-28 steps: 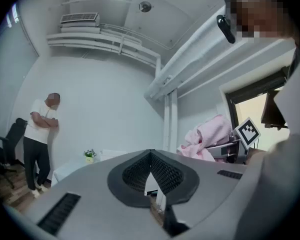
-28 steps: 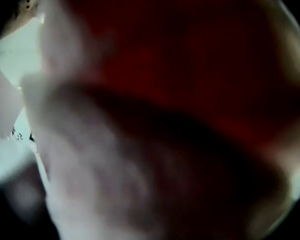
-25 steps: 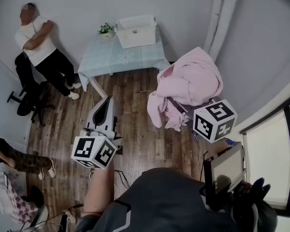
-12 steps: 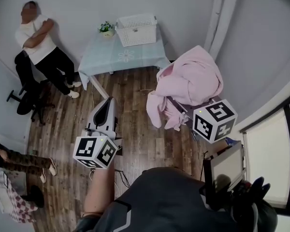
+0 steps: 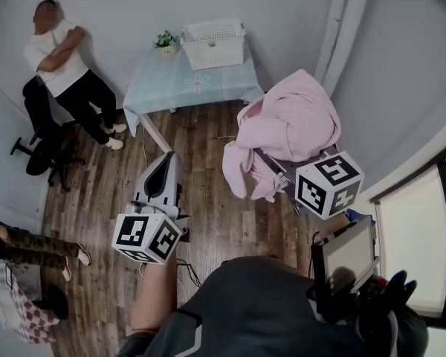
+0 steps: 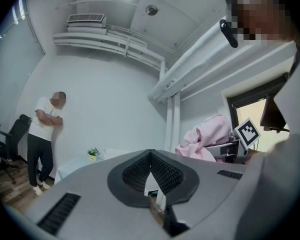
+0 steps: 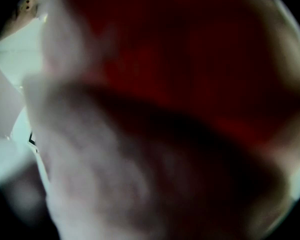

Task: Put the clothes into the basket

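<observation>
Here, seen from above, one soft pink heap of clothes [image 5: 290, 125] is carried above the wooden floor [image 5: 208, 207] at the right of the room. It is fleecy and crumpled, and how many garments it holds cannot be told. Its long axis runs from upper right down to lower left, where a loose end hangs towards the floor. The heap lies draped over the front of the right gripper [image 5: 316, 183], whose marker cube sticks out behind it. The right gripper view is filled with blurred pink cloth, so the fingers are buried and I cannot tell how they stand or whether they pinch the cloth.

The left gripper [image 5: 169, 158] points at the far wall, its fingers [image 6: 162, 171] closed tip to tip with nothing between them.

One white lattice basket [image 5: 214, 44] stands well apart from the clothes, on the far edge of one desk [image 5: 193, 88] under a pale blue cloth. Its long side runs along the wall. One small potted plant [image 5: 164, 43] stands just beside it on the left.

One person [image 5: 59, 65] leans on the wall at the left; another person's legs [image 5: 37, 244] show at the left edge.
</observation>
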The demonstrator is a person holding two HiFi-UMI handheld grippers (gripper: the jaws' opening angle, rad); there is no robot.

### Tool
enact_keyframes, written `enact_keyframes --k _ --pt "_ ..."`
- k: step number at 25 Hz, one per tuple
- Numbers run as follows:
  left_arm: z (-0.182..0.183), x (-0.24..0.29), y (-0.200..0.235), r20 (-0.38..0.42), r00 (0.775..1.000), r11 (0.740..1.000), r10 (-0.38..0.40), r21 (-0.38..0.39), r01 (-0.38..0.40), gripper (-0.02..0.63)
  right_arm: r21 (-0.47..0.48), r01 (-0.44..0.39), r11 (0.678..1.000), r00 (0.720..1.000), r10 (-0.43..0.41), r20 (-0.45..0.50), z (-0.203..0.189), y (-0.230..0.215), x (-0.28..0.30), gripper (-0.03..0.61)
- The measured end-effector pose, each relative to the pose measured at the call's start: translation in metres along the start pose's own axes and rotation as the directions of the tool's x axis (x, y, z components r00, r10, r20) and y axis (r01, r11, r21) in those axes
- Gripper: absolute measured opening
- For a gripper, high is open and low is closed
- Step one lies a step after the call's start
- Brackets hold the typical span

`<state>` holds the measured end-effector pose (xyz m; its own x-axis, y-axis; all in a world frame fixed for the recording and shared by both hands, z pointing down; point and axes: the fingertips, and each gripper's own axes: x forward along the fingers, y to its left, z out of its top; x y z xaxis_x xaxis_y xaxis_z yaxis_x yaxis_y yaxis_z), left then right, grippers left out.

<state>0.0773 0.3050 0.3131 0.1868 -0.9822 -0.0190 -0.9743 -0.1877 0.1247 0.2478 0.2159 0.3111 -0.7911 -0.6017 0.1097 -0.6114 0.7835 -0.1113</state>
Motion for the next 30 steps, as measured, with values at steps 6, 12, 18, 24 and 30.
enact_keyframes --k 6,12,18,24,30 --pt "-0.001 -0.011 0.019 -0.015 1.0 0.996 0.006 0.085 -0.004 0.009 -0.007 -0.007 1.0 1.0 0.007 -0.011 0.0 0.023 0.012 0.362" --pt "-0.001 -0.023 0.049 -0.004 1.0 0.997 -0.006 0.071 0.007 0.009 -0.012 0.006 1.0 1.0 -0.006 -0.015 -0.002 0.047 0.03 0.362" --pt "-0.011 -0.018 0.079 -0.014 1.0 0.999 -0.017 0.039 0.018 0.009 -0.011 0.027 1.0 0.999 -0.027 -0.027 -0.007 0.056 0.051 0.362" --pt "-0.014 -0.014 0.084 0.002 0.999 0.999 -0.04 0.034 0.04 0.009 -0.006 0.034 0.999 0.999 -0.034 -0.016 -0.01 0.053 0.058 0.362" --pt "-0.023 0.019 0.11 -0.01 1.0 1.0 0.026 0.017 -0.025 0.009 0.024 0.024 0.999 1.0 -0.023 -0.02 -0.01 0.024 0.095 0.362"
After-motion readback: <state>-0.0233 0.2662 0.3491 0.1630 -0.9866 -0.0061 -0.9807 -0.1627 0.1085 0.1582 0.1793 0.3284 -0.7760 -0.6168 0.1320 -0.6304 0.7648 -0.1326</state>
